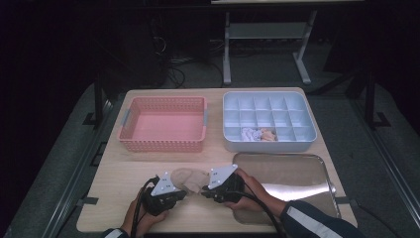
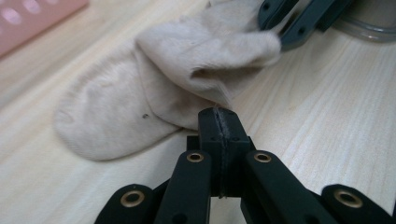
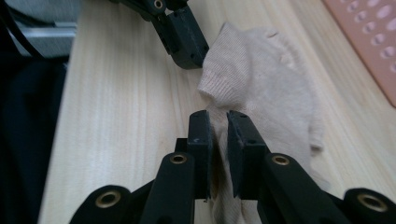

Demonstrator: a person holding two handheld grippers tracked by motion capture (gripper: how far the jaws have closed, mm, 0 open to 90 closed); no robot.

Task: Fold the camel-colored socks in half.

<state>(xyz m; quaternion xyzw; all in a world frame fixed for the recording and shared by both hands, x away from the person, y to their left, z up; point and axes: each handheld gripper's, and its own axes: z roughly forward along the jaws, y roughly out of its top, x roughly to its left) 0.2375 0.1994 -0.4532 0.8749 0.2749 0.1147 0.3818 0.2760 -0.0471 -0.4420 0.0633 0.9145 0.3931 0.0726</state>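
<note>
your left tool (image 2: 219, 122) and right tool (image 3: 218, 128) each pinch an edge of the beige sock (image 1: 189, 179) lying on the counter (image 1: 119, 173). the left tool's bite looks thin, so if you pull apart hard the fabric could slip free.

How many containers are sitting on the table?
3: a pink basket at the back left, a pale blue divided box at the back right, and a metal tray at the front right.

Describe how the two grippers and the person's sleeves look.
Each gripper, left gripper and right gripper, is black with two blocky jaws, brass-coloured rivets at the linkages, a grey three-cornered plate on top, and a trailing black cable. The right sleeve is dark with a pale stripe.
</note>
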